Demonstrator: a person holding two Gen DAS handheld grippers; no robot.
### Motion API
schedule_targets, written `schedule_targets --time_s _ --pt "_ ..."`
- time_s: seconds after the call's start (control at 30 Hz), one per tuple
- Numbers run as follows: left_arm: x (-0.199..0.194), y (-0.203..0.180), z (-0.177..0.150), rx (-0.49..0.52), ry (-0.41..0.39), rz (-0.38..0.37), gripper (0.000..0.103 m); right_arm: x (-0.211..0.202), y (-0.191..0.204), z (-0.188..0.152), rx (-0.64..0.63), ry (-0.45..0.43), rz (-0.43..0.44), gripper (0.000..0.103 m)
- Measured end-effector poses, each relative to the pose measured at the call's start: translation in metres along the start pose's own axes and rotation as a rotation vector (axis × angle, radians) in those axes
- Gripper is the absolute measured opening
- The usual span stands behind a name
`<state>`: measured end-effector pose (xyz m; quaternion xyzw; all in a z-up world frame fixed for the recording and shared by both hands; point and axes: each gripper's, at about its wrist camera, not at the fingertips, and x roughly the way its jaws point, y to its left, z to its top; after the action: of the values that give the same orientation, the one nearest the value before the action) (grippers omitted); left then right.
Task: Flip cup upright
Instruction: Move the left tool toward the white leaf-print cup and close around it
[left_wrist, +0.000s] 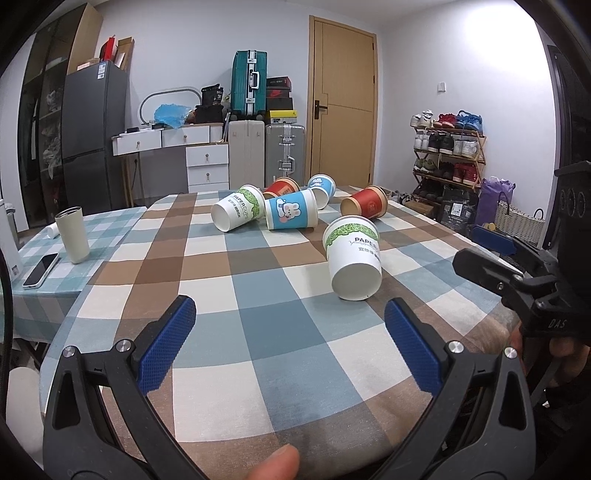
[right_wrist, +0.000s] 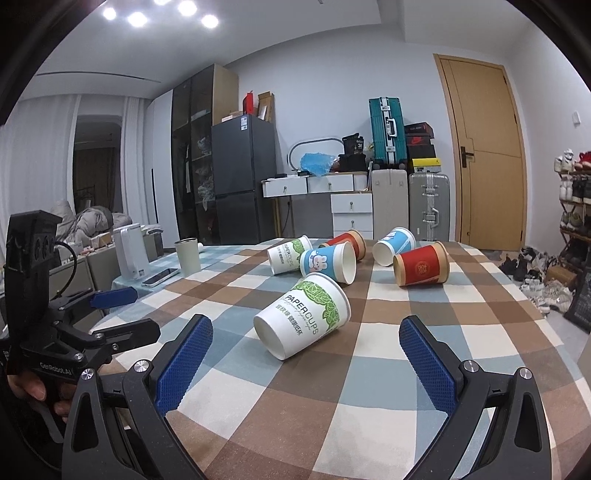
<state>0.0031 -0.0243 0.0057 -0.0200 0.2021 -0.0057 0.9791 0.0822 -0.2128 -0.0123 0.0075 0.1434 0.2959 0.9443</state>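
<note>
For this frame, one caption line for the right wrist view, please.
Open right claw faces the nearest green-leaf paper cup lying on its side on the checked tablecloth; five more cups lie tipped behind.

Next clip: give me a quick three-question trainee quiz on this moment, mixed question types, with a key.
1. True or false: the nearest green-leaf cup already stands upright on the checked tablecloth.
2. How many paper cups lie on the table in all?
A) four B) six C) eight
3. Fill in: both the left gripper and the right gripper are ____ and hold nothing.

Key:
1. False: it lies on its side, base toward the grippers.
2. B: two green-leaf, two blue, two red, all tipped over. The beige tumbler standing by the phone does not count.
3. Open.
</note>
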Motion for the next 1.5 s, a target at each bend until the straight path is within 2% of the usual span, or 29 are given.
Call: schedule_targets --time_s 0.47,0.6,1.03,1.3,1.5 --pt "0.017 0.001 0.021 -0.043 0.039 -0.001 0.102 0.001 -0.020 0.006 -0.044 0.064 -0.073 0.103" --pt "0.030 -0.005 0.027 -0.038 0.070 -0.011 0.102 0.003 -0.028 0.008 -0.021 0.081 -0.058 0.103" --pt "0.078 -0.034 0.048 0.014 0.165 -0.055 0.102 0.010 -0.043 0.007 0.027 0.136 -0.078 0.103" --pt "0.113 -0.052 0.058 0.073 0.226 -0.043 0.102 0.011 -0.057 0.008 0.075 0.143 -0.134 0.103" --pt "0.144 -0.062 0.055 0.103 0.293 -0.032 0.102 0.013 -0.059 0.006 0.084 0.153 -0.128 0.103"
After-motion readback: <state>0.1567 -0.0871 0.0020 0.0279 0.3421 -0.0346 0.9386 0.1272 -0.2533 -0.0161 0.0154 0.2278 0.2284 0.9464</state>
